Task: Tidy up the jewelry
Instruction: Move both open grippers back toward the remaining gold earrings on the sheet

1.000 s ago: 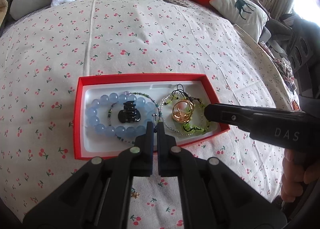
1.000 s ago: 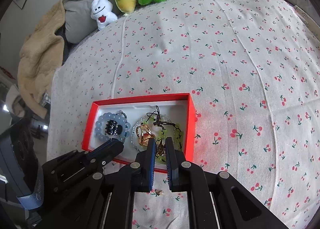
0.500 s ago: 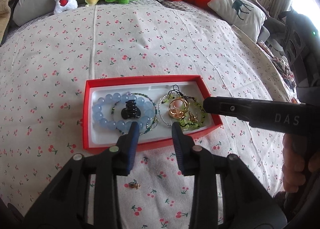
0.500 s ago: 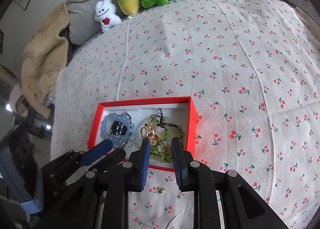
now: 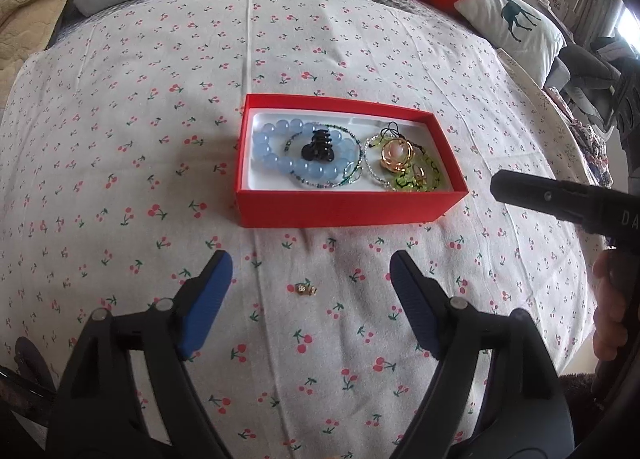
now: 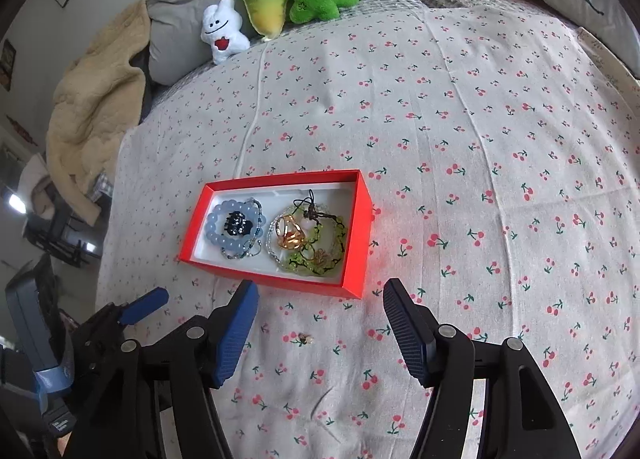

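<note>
A red box with a white lining sits on the cherry-print bedspread. It holds a blue bead bracelet, a black hair claw, a gold ring piece and green beaded jewelry. A small gold earring lies on the bedspread in front of the box. My left gripper is open and empty, just above the earring. My right gripper is open and empty, just short of the box's near wall.
Plush toys and pillows line the far edge of the bed. A beige blanket hangs at the left. The right gripper's body reaches in from the right of the box.
Both grippers have opened wide and drawn back from the box toward me. The earring now lies between each gripper's fingers in view.
</note>
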The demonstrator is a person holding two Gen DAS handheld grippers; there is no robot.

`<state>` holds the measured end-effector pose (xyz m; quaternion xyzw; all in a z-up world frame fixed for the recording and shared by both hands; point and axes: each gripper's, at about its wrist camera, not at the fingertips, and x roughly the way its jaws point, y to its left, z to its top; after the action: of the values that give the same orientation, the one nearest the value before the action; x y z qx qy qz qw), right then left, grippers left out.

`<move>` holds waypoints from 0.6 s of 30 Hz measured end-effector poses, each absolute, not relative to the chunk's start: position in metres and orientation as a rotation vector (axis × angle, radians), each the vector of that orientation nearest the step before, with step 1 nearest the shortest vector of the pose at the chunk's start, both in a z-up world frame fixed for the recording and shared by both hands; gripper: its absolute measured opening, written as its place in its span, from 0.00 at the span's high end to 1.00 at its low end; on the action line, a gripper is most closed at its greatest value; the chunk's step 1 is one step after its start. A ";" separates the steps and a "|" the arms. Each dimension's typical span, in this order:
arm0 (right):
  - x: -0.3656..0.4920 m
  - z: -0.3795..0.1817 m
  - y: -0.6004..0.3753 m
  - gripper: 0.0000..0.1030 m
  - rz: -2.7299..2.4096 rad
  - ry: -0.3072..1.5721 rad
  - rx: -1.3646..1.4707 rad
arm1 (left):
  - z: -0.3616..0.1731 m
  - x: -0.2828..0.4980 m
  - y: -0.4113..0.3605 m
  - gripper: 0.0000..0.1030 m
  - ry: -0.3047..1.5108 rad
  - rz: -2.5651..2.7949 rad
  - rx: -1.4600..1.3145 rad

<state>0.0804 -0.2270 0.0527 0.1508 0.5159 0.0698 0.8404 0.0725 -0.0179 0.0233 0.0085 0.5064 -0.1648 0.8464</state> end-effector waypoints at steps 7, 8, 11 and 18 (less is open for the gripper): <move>0.055 0.050 -0.228 0.19 0.127 1.090 0.255 | 0.013 0.060 -0.007 0.12 1.101 -0.305 0.035; 0.051 0.049 -0.228 0.19 0.123 1.092 0.243 | 0.011 0.059 -0.004 0.12 1.106 -0.300 0.036; 0.043 0.043 -0.228 0.19 0.114 1.105 0.217 | 0.006 0.055 0.000 0.11 1.119 -0.285 0.047; 0.028 0.024 -0.225 0.18 0.104 1.144 0.143 | -0.006 0.044 0.011 0.10 1.133 -0.277 0.061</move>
<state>0.0278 -0.2246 0.0235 0.0676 0.5405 0.0489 0.8372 0.0436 0.0110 -0.0062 0.0288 0.5347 -0.1307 0.8344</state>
